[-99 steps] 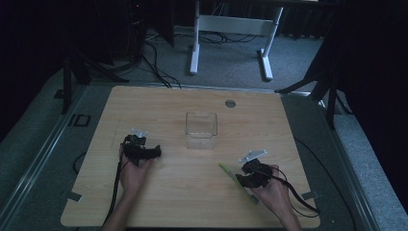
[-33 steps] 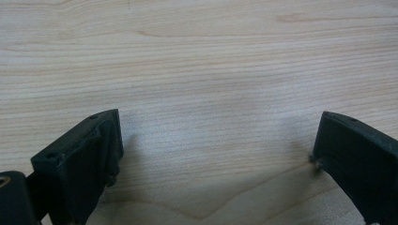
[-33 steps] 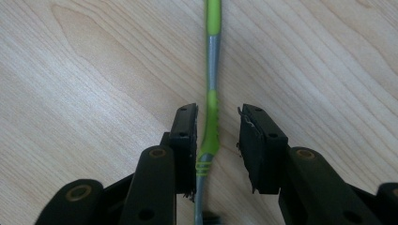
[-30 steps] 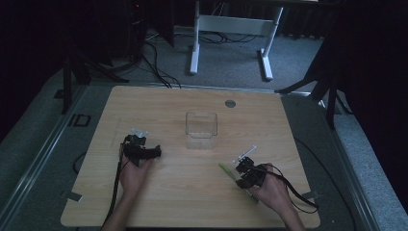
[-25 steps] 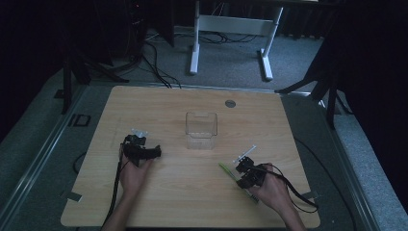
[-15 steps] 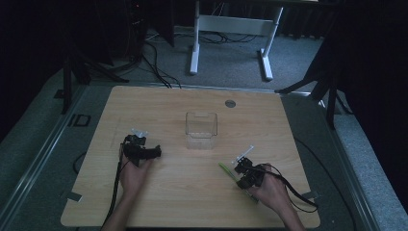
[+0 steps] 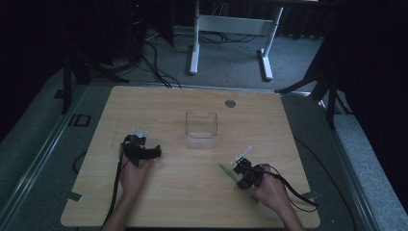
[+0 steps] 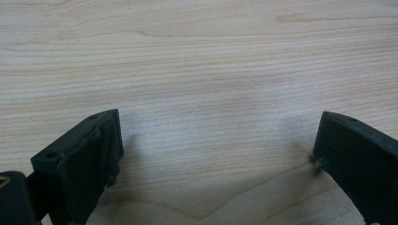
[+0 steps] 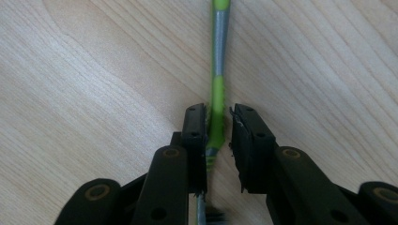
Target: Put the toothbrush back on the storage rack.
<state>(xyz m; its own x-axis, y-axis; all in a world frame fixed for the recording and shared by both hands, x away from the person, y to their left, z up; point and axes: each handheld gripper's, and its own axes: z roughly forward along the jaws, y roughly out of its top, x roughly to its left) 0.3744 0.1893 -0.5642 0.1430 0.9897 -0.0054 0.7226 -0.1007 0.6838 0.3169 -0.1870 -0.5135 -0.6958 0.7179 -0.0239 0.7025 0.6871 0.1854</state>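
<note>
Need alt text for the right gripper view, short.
The right gripper has its two black jaws closed nearly onto a slim green-and-grey stick, perhaps a toothbrush handle, lying on the light wooden table. The stick runs straight away from the camera.

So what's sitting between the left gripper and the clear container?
Nothing: in the high view, bare wooden table separates the left gripper from the clear container.

Light wood table (image 7: 173, 202), round grommet (image 7: 230, 103) near far edge. Grey carpet floor (image 7: 231, 67) surrounds it. White desk frame (image 7: 231, 24) with 2 legs stands beyond. Black cables (image 7: 154, 60) trail on floor at far left. Dark stands (image 7: 327, 82) at right. Room dim; surroundings black.
</note>
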